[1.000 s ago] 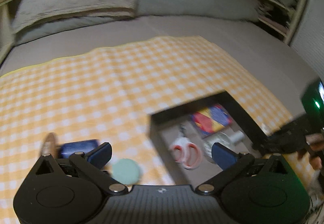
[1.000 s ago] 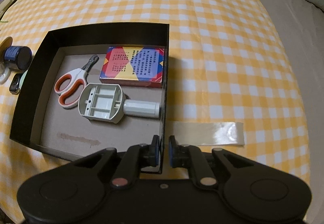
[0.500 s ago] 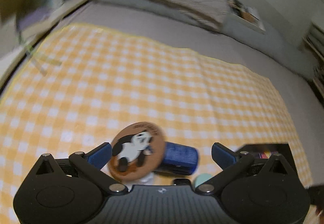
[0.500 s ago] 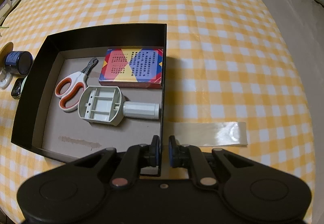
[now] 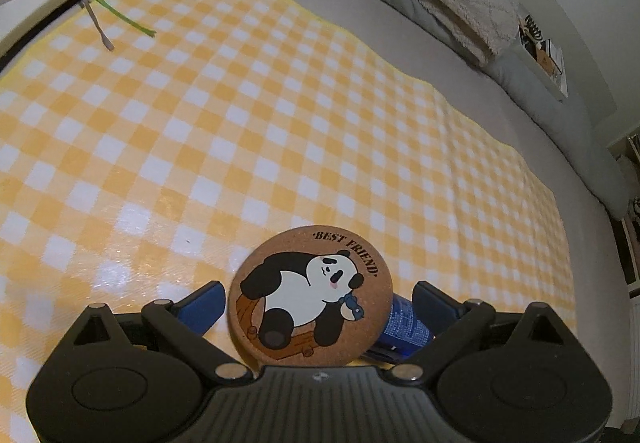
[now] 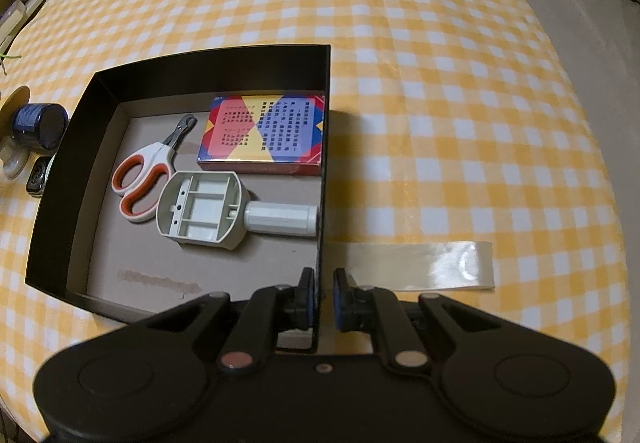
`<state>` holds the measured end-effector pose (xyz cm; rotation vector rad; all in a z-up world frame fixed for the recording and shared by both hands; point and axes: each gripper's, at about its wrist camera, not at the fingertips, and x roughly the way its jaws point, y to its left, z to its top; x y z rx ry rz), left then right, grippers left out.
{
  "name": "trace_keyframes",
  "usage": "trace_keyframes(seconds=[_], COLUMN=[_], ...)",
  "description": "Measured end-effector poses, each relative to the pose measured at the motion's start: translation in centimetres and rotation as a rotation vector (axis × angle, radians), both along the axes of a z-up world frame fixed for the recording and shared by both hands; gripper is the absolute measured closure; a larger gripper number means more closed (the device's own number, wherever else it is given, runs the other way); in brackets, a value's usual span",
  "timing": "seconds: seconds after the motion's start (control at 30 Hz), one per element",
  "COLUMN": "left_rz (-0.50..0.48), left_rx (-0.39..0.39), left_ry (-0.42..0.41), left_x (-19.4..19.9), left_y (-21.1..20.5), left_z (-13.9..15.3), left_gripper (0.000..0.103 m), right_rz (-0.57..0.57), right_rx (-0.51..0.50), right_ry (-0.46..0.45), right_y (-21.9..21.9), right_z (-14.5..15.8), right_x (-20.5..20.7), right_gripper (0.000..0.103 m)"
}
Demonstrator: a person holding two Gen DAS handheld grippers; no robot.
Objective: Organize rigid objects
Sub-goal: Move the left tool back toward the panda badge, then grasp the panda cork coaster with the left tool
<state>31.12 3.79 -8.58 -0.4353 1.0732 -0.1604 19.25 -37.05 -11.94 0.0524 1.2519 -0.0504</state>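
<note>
Newly centred coaster [image 5: 310, 295], perhaps on bedding [image 5: 500, 115]

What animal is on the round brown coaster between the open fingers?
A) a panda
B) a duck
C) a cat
A: the cork coaster between the left gripper's open fingers shows a black-and-white panda under the words "BEST FRIEND".

A round cork coaster [image 5: 310, 293] at the lower centre of the left wrist view shows a cartoon panda, with "BEST FRIEND" printed in dark letters along its upper right edge. Print on the blue can [image 5: 404, 327] behind it and on the colourful box [image 6: 264, 133] in the right wrist view is too small to read.
</note>
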Motion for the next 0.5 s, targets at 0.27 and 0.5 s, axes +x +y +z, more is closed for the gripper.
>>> trace_keyframes(seconds=[0.27,0.5], left_rz=[-0.011,-0.003], left_rx=[0.035,0.041], left_ry=[0.04,0.008], left_x=[1.0,0.8], left_y=[-0.9,-1.1], left_z=[-1.8,-1.6], left_gripper=[0.01,0.024], right_rz=[0.002,0.001], right_rx=[0.006,0.009], right_ry=[0.006,0.008], right_y=[0.3,0.3], right_z=[-0.7,-0.9], right_x=[0.2,0.4], right_gripper=[0.094,0.094])
